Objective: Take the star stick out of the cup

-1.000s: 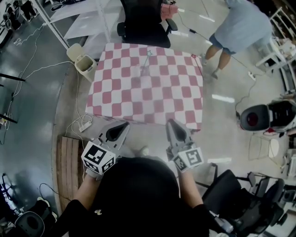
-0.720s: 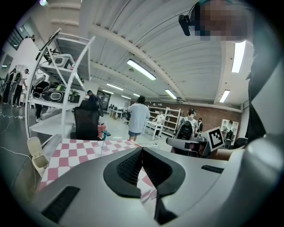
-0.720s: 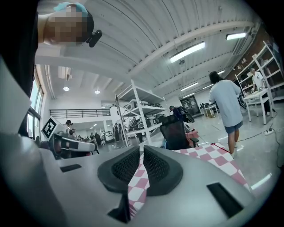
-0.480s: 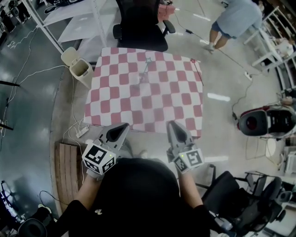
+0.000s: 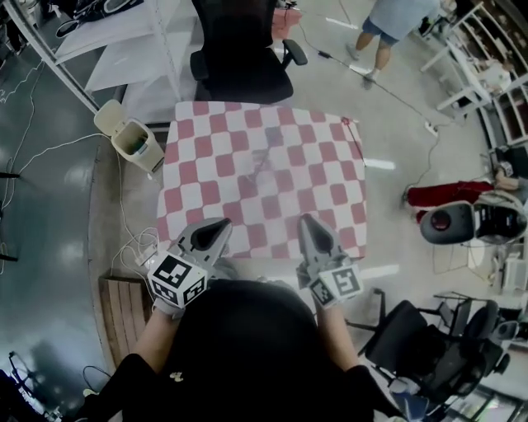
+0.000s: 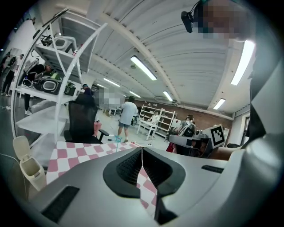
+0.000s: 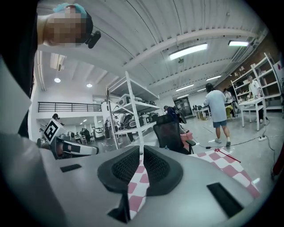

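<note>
A table with a red-and-white checked cloth [image 5: 206, 177] stands ahead of me. Near its middle, blurred, a clear cup [image 5: 258, 173] holds a thin teal star stick [image 5: 264, 157]; the left gripper view shows the star stick [image 6: 118, 140] far off above the cloth. Both grippers hover before the table's near edge, well short of the cup. My left gripper [image 5: 216, 227] is shut and empty, its jaws [image 6: 142, 150] touching. My right gripper [image 5: 308, 222] is also shut with nothing in it, the pads [image 7: 142, 150] meeting.
A black office chair [image 5: 239, 49] stands behind the table and a white bin [image 5: 128, 136] at its left corner. A red stick [image 5: 350, 125] lies at the far right corner. A person [image 5: 396, 16] walks at the back right. A wooden pallet [image 5: 124, 305] and another chair [image 5: 429, 346] flank me.
The table has slid lower in the head view, nearer the grippers. The person at the back has moved farther away. Both grippers stay shut in the same pose.
</note>
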Motion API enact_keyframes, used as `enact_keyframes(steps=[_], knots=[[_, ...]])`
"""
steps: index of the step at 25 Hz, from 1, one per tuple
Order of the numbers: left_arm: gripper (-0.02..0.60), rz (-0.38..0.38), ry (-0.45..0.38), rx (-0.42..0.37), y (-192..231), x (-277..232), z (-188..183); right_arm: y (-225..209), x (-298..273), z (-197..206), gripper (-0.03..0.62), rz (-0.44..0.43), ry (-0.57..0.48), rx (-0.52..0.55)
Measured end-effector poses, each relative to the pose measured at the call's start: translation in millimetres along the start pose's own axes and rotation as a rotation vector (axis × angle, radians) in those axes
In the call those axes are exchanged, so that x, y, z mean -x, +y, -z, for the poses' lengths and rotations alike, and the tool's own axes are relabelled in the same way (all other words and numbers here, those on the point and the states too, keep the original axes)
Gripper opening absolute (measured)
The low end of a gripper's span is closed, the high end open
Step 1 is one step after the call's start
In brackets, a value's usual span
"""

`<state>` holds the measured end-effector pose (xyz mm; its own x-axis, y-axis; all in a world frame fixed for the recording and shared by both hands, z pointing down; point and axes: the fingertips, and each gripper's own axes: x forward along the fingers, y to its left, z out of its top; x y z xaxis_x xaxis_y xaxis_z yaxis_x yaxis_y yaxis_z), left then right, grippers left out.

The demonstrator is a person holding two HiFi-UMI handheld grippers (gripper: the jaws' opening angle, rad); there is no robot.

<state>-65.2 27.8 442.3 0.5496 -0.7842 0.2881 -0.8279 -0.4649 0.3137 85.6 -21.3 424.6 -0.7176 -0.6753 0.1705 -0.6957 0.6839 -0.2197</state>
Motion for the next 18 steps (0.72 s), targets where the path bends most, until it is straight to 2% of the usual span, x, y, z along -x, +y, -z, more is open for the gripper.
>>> enact_keyframes(steps=[5, 10, 18], knots=[[0.043, 0.066, 0.014, -0.012, 46, -7, -10, 21, -40, -15, 0.040, 0.021, -0.040, -0.013], [0.043, 0.121, 0.019, -0.016, 80, -32, -20, 26, -58, -8, 0.040, 0.081, 0.009, 0.005], [0.043, 0.166, 0.068, -0.009, 95, -90, -16, 16, -43, -17, 0.040, 0.154, 0.019, -0.002]])
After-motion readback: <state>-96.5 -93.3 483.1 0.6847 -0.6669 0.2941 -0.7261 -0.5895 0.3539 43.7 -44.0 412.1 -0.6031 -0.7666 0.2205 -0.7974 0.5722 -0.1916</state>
